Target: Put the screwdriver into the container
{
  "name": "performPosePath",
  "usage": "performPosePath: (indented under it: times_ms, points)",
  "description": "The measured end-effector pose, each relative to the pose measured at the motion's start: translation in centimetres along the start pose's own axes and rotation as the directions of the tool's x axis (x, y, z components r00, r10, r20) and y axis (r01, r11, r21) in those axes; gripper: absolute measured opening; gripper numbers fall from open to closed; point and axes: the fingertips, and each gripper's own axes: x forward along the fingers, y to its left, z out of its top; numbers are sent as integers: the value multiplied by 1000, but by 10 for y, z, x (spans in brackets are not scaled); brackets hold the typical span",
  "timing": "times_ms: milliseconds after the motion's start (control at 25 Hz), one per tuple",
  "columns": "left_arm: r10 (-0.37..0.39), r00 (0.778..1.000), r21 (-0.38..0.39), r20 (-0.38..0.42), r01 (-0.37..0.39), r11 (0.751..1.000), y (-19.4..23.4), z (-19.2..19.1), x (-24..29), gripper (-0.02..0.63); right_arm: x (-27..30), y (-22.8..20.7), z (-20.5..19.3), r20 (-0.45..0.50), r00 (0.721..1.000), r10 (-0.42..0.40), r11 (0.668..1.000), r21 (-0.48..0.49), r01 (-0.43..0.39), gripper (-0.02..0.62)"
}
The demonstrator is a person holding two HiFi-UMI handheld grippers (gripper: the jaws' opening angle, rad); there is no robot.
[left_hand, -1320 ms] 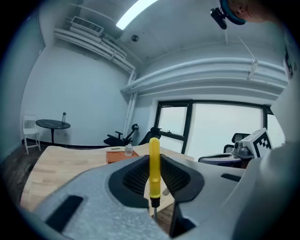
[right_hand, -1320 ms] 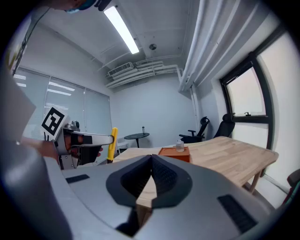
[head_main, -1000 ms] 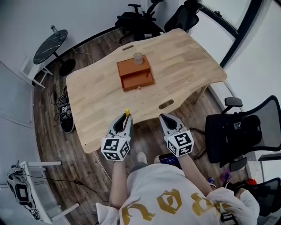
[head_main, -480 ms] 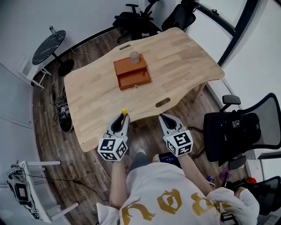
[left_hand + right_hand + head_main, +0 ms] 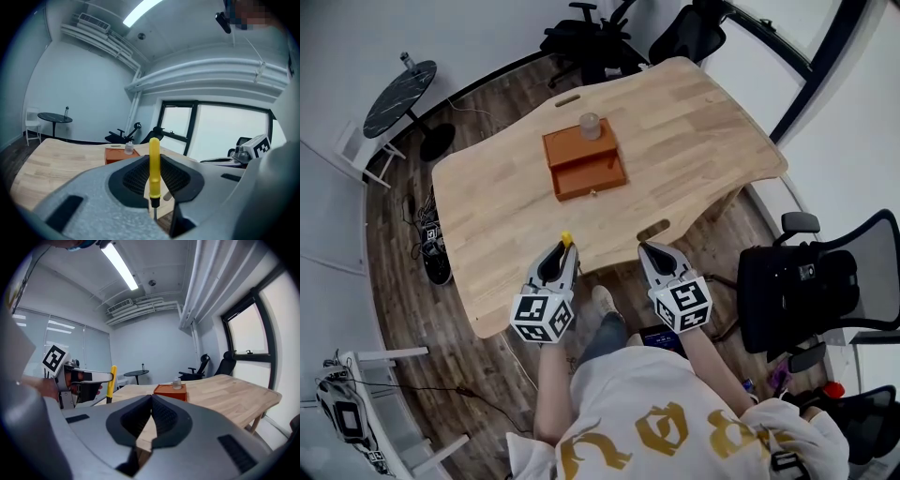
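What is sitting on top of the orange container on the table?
A small clear bottle stands upright on the orange container, near its far edge. Its drawer is pulled out; what lies under the top is covered.
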Motion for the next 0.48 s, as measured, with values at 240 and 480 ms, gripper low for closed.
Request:
performPosePath:
  times_ms: [240, 480]
  points:
    - [-26, 999, -16, -25, 26, 1000, 43, 14, 74, 72, 72, -44, 11, -34, 999, -25, 1000, 3, 25, 11]
    - [-45, 996, -33, -72, 43, 999, 97, 28, 138, 72, 145, -72, 24, -67, 997, -48, 998, 34, 50, 12]
